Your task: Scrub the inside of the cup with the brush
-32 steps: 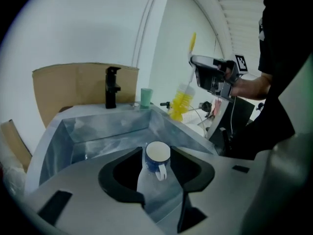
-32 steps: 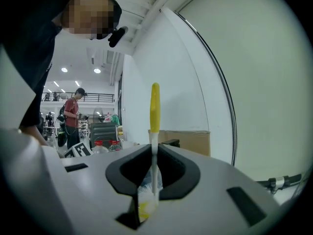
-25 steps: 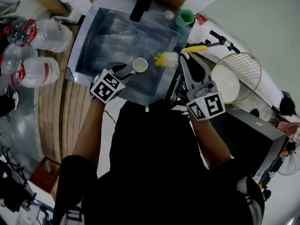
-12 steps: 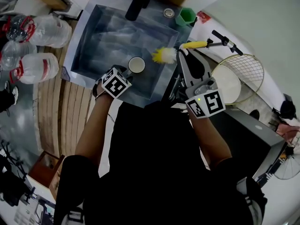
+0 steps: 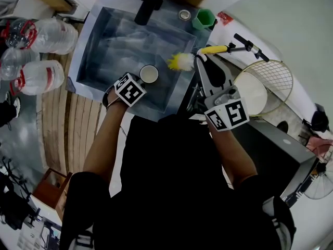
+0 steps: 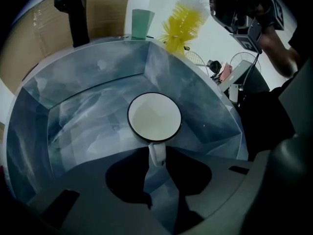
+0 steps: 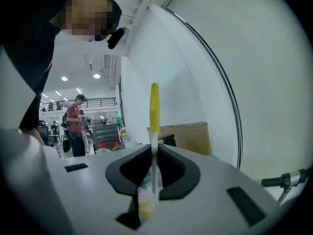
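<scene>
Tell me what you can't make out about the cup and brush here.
- Left gripper view: the jaws of the left hand-held gripper have just been closing around the handle of the cup; shadow hides whether they press it.
- Head view: its marker cube covers those jaws.
- Right gripper view: the right hand-held gripper, shut on the brush, hides most bristles; the cup is out of frame.

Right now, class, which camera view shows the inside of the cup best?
The left gripper view: it looks down into the cup, whole pale interior showing. The head view shows the cup much smaller. The right gripper view does not show it.
</scene>
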`<state>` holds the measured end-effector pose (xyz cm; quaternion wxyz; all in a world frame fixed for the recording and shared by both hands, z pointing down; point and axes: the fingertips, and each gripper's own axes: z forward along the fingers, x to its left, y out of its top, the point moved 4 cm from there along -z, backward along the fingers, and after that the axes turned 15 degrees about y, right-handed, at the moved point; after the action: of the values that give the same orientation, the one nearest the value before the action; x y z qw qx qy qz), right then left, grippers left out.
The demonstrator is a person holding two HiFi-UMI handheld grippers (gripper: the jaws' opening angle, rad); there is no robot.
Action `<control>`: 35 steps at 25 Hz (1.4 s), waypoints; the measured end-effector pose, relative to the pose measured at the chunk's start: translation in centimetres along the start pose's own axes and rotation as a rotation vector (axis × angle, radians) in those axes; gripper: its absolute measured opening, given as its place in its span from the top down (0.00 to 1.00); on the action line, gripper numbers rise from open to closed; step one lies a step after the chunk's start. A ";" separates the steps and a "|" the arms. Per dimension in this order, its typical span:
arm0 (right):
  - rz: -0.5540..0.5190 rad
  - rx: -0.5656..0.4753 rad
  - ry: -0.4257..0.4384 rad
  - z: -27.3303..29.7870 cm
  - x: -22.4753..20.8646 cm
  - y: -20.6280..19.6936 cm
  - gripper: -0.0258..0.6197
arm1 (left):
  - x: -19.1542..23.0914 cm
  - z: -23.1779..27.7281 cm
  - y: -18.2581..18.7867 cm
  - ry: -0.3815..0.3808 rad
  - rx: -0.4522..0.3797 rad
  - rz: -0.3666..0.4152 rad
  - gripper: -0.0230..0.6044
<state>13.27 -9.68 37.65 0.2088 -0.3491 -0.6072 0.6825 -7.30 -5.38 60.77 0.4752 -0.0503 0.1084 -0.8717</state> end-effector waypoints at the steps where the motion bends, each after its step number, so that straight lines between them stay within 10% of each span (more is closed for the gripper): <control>1: 0.000 0.000 0.004 0.1 0.1 0.0 0.89 | -0.1 0.0 0.0 -0.003 0.003 0.003 0.78; 15: 0.013 0.071 0.219 5.7 4.3 -4.4 0.89 | 0.5 0.2 0.6 0.019 -0.041 0.024 0.85; 35: -0.005 0.378 0.301 8.9 5.1 -13.7 0.89 | 0.4 0.0 0.6 0.025 -0.055 0.042 0.85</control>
<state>1.44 -9.78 50.05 0.3604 -0.4001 -0.4313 0.7238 -7.08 -6.03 60.64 0.4904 -0.0503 0.1393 -0.8588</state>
